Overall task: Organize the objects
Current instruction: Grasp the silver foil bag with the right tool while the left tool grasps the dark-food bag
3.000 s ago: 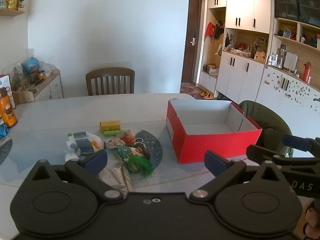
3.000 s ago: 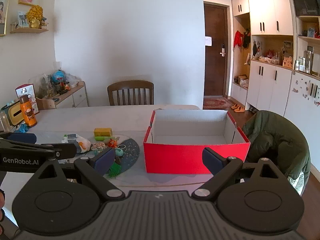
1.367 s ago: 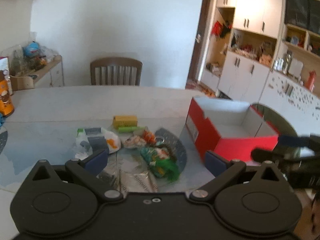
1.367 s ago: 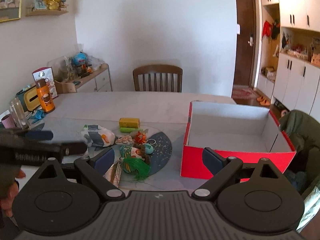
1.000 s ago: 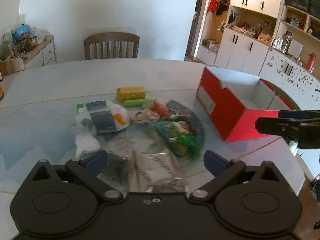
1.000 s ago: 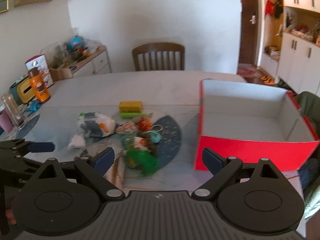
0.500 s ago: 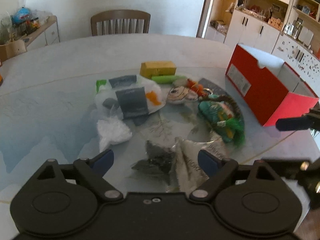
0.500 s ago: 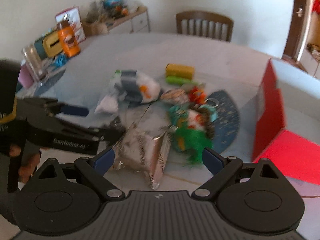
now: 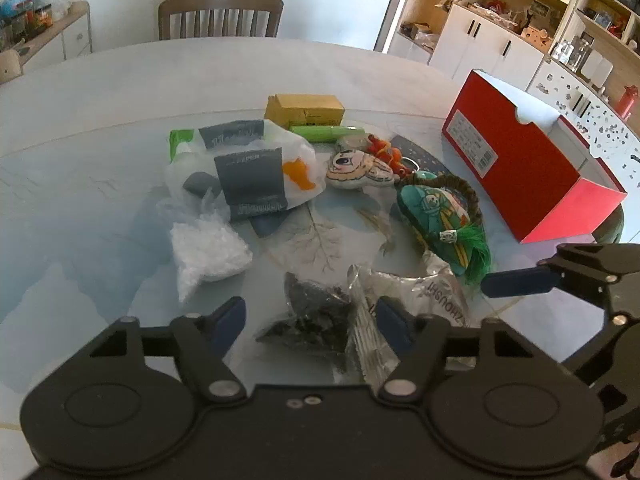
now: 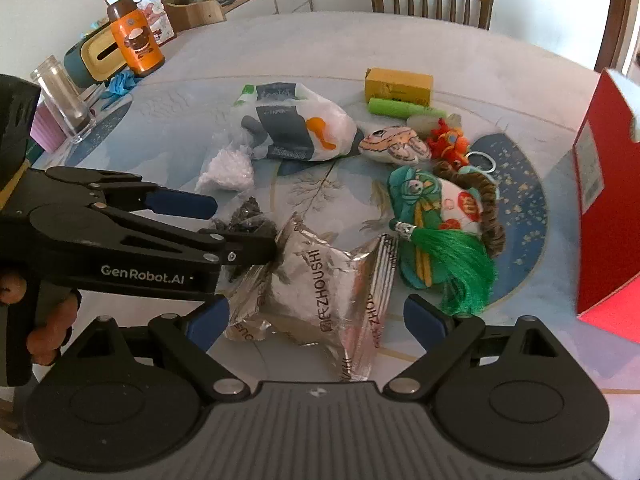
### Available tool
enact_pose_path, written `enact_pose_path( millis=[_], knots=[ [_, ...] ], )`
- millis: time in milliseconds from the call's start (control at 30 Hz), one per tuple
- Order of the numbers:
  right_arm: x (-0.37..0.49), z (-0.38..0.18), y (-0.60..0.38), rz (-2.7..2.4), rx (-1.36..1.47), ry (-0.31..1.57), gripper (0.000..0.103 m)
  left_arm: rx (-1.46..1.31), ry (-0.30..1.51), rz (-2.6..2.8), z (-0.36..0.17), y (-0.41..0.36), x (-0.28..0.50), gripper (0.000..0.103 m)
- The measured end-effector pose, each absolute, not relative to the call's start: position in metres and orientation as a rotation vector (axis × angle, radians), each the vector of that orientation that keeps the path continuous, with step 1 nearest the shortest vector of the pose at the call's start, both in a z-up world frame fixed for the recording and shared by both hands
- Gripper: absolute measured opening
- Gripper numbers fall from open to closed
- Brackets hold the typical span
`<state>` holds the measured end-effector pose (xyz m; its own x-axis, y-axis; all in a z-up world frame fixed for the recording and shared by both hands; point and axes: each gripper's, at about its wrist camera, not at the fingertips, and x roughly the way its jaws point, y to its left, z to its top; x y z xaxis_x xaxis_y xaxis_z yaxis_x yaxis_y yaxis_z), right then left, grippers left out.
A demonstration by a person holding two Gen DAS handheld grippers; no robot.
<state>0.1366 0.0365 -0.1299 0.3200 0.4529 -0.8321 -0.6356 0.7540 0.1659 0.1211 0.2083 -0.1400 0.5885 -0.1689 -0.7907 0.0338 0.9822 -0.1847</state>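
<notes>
Left wrist view: red box [image 9: 516,168] at right of frame, open top, interior mostly hidden. Left gripper [image 9: 310,320] fingers spread, holding nothing, straddling dark crumpled bag [image 9: 316,316] at lower centre. Silver foil packet [image 9: 416,304] just right of it.

Right wrist view: right gripper [image 10: 316,318] fingers spread around silver foil packet [image 10: 320,292] at lower centre on bench [image 10: 280,40]; packet long axis left to right. Green tassel pouch [image 10: 440,224] to its right. Red box [image 10: 608,216] at right edge.

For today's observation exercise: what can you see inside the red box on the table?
Only part of the red box interior shows: a bare pale inner wall, with no items visible. Its floor is hidden behind the near red side, so contents cannot be ruled out.
</notes>
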Motion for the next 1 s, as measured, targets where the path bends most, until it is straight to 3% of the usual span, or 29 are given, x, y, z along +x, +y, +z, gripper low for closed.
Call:
enact_pose_path(
  millis=[200, 267, 367, 700, 1000],
  knots=[
    [0.143, -0.137, 0.043, 0.716, -0.186, 1.044, 0.094, -0.19, 0.951, -0.15, -0.143, 0.213, 0.123, 0.051],
    [0.145, -0.138, 0.045, 0.711, -0.183, 1.048, 0.088, -0.193, 0.955, -0.163, -0.144, 0.214, 0.124, 0.044],
    [0.147, -0.141, 0.047, 0.708, -0.183, 1.065, 0.077, -0.194, 0.957, -0.171, -0.145, 0.215, 0.124, 0.042],
    [0.145, -0.135, 0.051, 0.723, -0.19, 1.061, 0.055, -0.208, 0.964, -0.194, -0.144, 0.22, 0.125, 0.037],
    [0.14, -0.119, 0.05, 0.732, -0.178, 1.058, 0.051, -0.244, 0.901, -0.2, -0.124, 0.23, 0.119, 0.037]
  ],
)
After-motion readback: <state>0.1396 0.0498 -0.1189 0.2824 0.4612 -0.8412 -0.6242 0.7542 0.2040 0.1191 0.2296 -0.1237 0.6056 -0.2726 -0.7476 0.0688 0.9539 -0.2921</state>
